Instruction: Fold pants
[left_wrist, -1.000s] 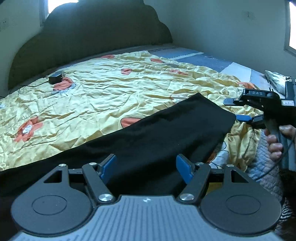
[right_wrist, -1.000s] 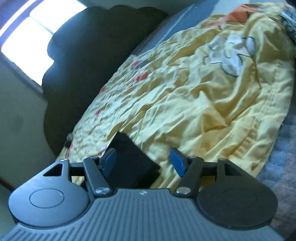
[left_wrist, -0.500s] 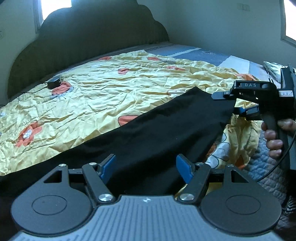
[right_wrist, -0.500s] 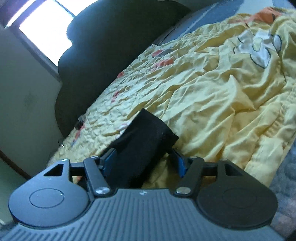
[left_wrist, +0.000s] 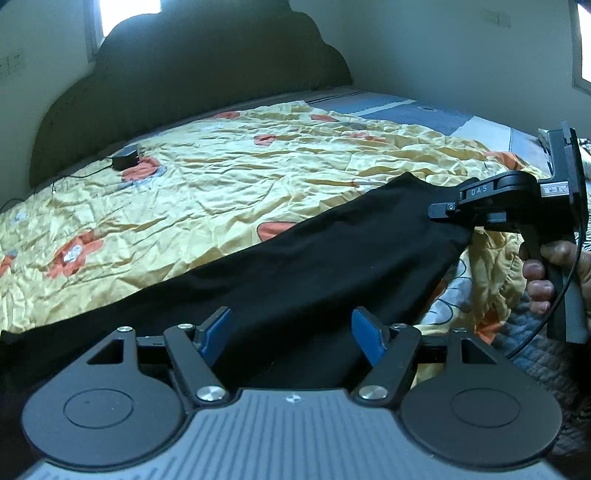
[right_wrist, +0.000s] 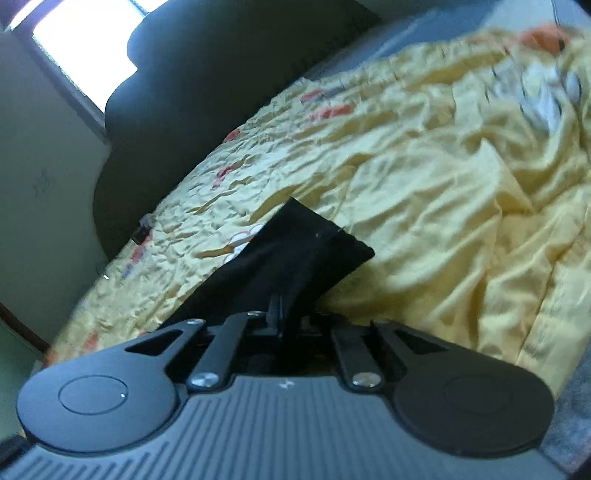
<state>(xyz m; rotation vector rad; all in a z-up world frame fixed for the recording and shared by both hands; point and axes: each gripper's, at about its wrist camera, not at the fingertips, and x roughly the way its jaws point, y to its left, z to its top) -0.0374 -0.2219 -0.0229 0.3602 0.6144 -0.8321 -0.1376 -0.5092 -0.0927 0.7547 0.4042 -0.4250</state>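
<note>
Right gripper (right_wrist: 279, 314) has just clamped shut on the end of the black pants (left_wrist: 295, 273), near the bed's right edge. Left gripper (left_wrist: 291, 332) sits wide open over the pants, pads (left_wrist: 216, 330) gripping nothing; they're stretched across the yellow bedspread (left_wrist: 221, 177).

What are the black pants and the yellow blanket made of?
Pants: looks like soft, matte knit cloth, maybe cotton; it drapes limply and shows no shine. Blanket: looks like thin, glossy fabric, perhaps satin or polyester; its many sharp creases catch the light. Neither fibre is certain.
</note>
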